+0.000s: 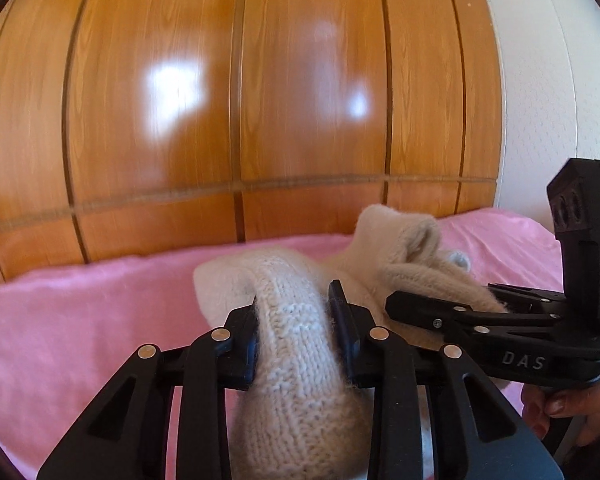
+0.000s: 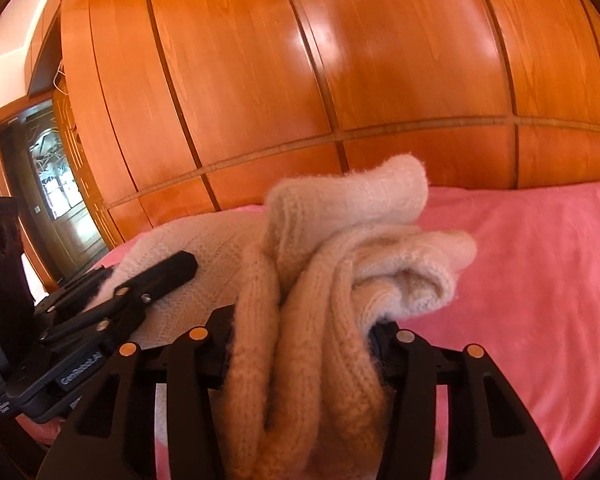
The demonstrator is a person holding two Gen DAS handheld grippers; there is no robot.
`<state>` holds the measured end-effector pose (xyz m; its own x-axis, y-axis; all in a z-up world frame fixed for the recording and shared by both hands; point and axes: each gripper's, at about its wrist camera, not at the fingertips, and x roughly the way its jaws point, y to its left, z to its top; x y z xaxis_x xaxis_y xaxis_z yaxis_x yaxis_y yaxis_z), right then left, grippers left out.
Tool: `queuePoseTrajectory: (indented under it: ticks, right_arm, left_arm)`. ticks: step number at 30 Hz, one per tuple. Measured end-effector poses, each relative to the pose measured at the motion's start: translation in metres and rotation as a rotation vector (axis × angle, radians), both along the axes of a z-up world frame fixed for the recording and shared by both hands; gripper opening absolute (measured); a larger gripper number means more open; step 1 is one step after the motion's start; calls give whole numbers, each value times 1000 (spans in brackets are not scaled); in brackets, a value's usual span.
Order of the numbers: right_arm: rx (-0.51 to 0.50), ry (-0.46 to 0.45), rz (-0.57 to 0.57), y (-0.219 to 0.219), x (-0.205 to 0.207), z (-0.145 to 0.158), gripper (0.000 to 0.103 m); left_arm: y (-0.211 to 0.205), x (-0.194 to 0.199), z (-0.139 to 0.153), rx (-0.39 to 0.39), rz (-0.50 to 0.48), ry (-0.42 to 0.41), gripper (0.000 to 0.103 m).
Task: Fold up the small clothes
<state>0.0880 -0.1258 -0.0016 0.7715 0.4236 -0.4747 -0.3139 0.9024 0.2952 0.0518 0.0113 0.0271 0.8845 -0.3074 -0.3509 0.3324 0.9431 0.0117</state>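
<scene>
Gripping bunched cream knit garment (image 1: 292, 352) above pink blanket (image 1: 80, 320), left gripper (image 1: 296, 320) and right gripper (image 2: 304, 344) both clamped on wool, folding apparently barely begun, no neat fold seen.

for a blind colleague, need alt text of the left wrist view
The left gripper pinches a bunched cream knitted garment above a pink blanket. The right gripper grips it alongside, before a wooden wardrobe.
</scene>
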Motion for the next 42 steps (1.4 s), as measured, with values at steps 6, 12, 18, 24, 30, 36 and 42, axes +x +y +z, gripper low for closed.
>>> queuePoseTrajectory:
  ticks: [6, 12, 18, 24, 30, 36, 42]
  right_arm:
    - [-58, -85, 21, 10, 35, 7, 46]
    - [-204, -227, 125, 37, 69, 0, 43]
    - [-84, -40, -22, -9, 84, -48, 43]
    - [-1, 197, -174, -63, 78, -96, 70]
    - [99, 311, -317, -98, 52, -113, 91]
    - [-12, 123, -316, -72, 23, -79, 101]
    - [-266, 255, -286, -27, 61, -111, 101]
  left_arm:
    - [1, 34, 12, 32, 35, -98, 29]
    - [-39, 48, 16, 206, -32, -336, 12]
    - [-1, 77, -14, 21, 95, -56, 14]
    - [57, 72, -55, -200, 278, 142, 61]
    - [68, 88, -99, -262, 272, 394, 75]
    - [63, 93, -106, -210, 272, 424, 75]
    - [56, 85, -99, -130, 359, 426, 90]
